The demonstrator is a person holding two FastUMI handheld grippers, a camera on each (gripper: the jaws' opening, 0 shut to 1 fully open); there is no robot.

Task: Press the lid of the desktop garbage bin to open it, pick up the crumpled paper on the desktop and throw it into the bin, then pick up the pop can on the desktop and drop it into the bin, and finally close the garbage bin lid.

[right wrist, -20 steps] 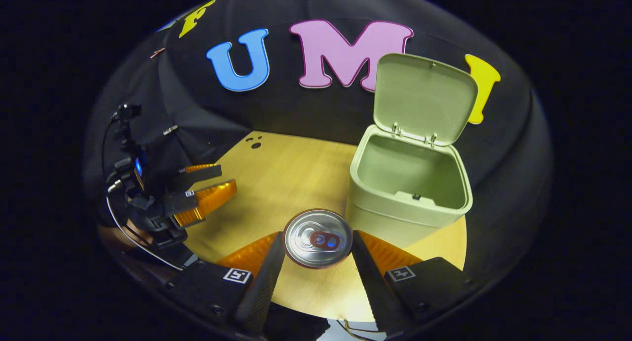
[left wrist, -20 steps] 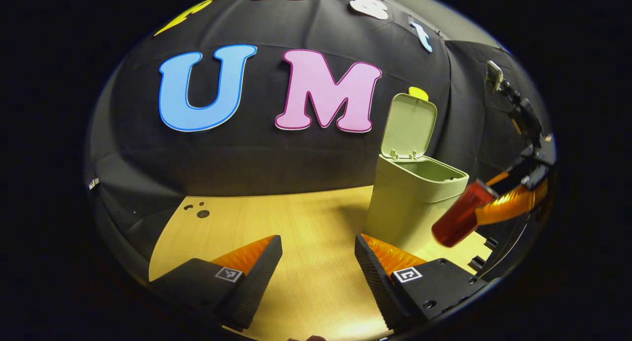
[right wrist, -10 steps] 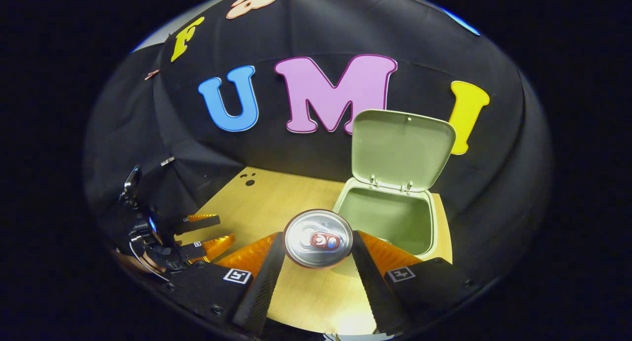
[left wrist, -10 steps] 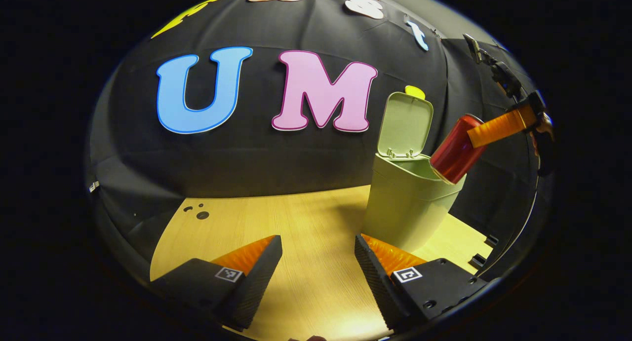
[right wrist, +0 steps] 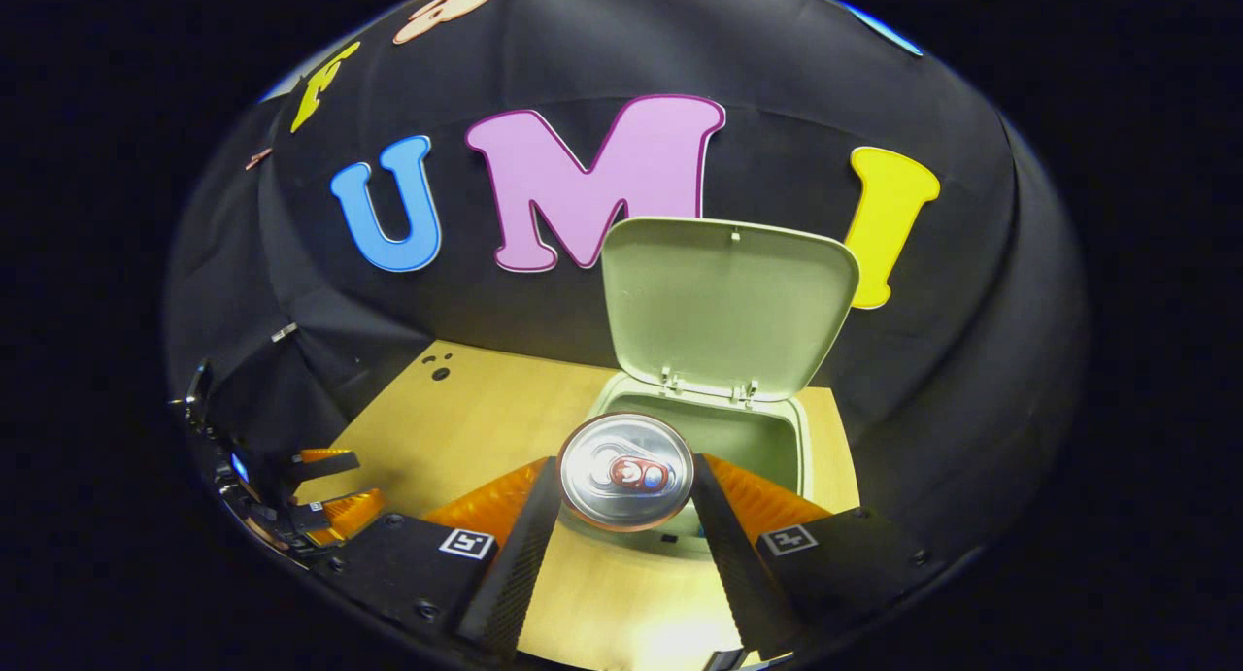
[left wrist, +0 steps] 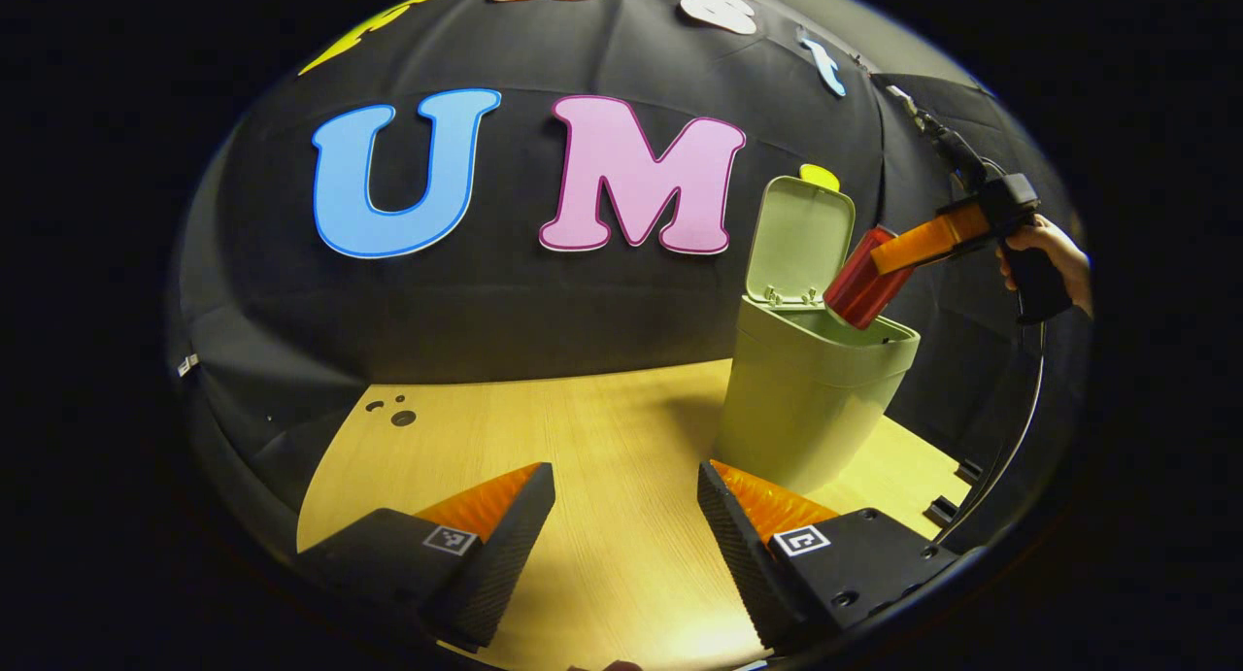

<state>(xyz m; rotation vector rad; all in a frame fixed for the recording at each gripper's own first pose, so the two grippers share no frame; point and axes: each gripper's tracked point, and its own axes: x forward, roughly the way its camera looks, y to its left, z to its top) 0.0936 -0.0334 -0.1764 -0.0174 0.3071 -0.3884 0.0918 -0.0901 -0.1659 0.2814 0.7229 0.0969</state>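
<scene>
The pale green bin point(left wrist: 806, 399) stands on the wooden desk with its lid point(left wrist: 800, 241) raised upright. In the left gripper view my right gripper point(left wrist: 889, 258) holds the red pop can point(left wrist: 858, 285) tilted over the bin's mouth. In the right gripper view the can's silver top point(right wrist: 625, 471) sits between the fingers of my right gripper point(right wrist: 625, 491), shut on it, with the open bin point(right wrist: 714, 428) and its lid point(right wrist: 726, 302) just beyond. My left gripper point(left wrist: 626, 501) hangs open over the desk, left of the bin, holding nothing; it appears again as the left gripper point(right wrist: 325, 486).
A hand point(left wrist: 1054, 253) holds the right gripper's handle at the far right, with a cable point(left wrist: 1020, 428) hanging from it. The wooden desk point(left wrist: 544, 438) has small dark holes point(left wrist: 393, 414) near its back left corner. Black cloth walls close the back and sides.
My right gripper carried the can up from beside the bin and over its open mouth. The left gripper stayed still and open.
</scene>
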